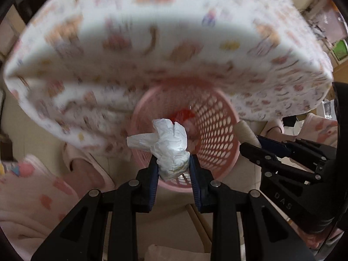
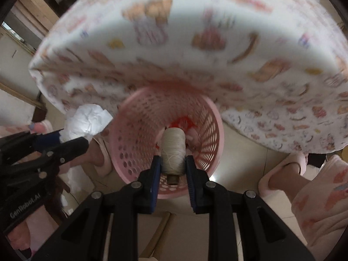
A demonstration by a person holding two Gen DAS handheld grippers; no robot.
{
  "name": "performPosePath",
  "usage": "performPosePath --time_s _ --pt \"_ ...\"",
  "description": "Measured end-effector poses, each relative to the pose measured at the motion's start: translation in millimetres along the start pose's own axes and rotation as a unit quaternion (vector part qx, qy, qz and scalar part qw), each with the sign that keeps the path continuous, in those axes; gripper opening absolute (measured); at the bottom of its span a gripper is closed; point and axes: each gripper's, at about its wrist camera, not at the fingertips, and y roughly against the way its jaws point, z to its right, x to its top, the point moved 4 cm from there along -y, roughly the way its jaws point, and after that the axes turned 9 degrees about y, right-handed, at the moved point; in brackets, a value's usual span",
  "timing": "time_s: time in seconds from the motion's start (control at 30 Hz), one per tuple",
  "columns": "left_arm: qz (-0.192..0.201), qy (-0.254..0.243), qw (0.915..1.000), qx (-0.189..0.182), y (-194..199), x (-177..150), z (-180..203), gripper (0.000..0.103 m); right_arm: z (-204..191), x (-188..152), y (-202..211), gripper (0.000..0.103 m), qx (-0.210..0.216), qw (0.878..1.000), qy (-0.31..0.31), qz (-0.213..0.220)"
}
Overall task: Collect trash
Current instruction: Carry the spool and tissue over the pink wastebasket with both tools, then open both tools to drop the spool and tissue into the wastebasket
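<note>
Our left gripper (image 1: 174, 163) fingers clamp a crumpled white tissue wad (image 1: 168, 143); right gripper (image 2: 173, 163) fingers clamp a cream thread spool (image 2: 173, 152). Both hang over the pink perforated basket (image 2: 134, 134) on beige floor tiles (image 2: 243, 152), beside a bed with a printed sheet (image 2: 195, 43). Pink slippers (image 2: 285, 174) flank it.

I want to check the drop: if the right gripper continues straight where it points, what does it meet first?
Probably the open mouth of the pink basket: the right gripper, shut on the thread spool, points down into it. Depth is unclear.
</note>
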Motion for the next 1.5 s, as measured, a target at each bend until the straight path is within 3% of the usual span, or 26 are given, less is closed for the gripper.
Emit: performPosePath --time_s 0.1,0.23,0.5,0.67,0.87,0.97,1.03,1.23,1.5 --pt "-0.03 0.003 0.9995 0.013 -19 -3 0 0.025 2 -3 -17 0.021 0.002 1.0 -0.002 -0.03" --pt "-0.041 0.007 0.9987 0.03 -33 -5 0 0.025 6 -7 -34 0.021 0.025 0.997 -0.025 -0.064" --pt "-0.09 -0.027 0.9929 0.073 -76 -21 10 0.026 15 -23 -77 0.021 0.016 0.989 -0.049 -0.141" --pt "-0.124 -0.001 0.9891 0.078 -86 -25 -1 0.028 18 -35 -90 0.021 0.009 0.983 -0.047 -0.178" --pt "-0.127 0.012 0.9894 0.069 -86 -24 -5 0.031 16 -36 -92 0.022 0.01 0.982 -0.048 -0.184" --pt "-0.131 0.022 0.989 0.065 -87 -25 -8 0.039 19 -37 -94 0.022 0.009 0.981 -0.053 -0.187" --pt "-0.133 0.026 0.9888 0.063 -88 -25 -8 0.05 20 -37 -95 0.022 0.008 0.981 -0.057 -0.188" --pt "-0.132 0.029 0.9884 0.069 -87 -25 -10 0.06 21 -37 -96 0.022 0.008 0.98 -0.062 -0.189" --pt "-0.124 0.032 0.9885 0.08 -82 -22 -14 0.066 25 -37 -97 0.023 0.006 0.979 -0.073 -0.189"
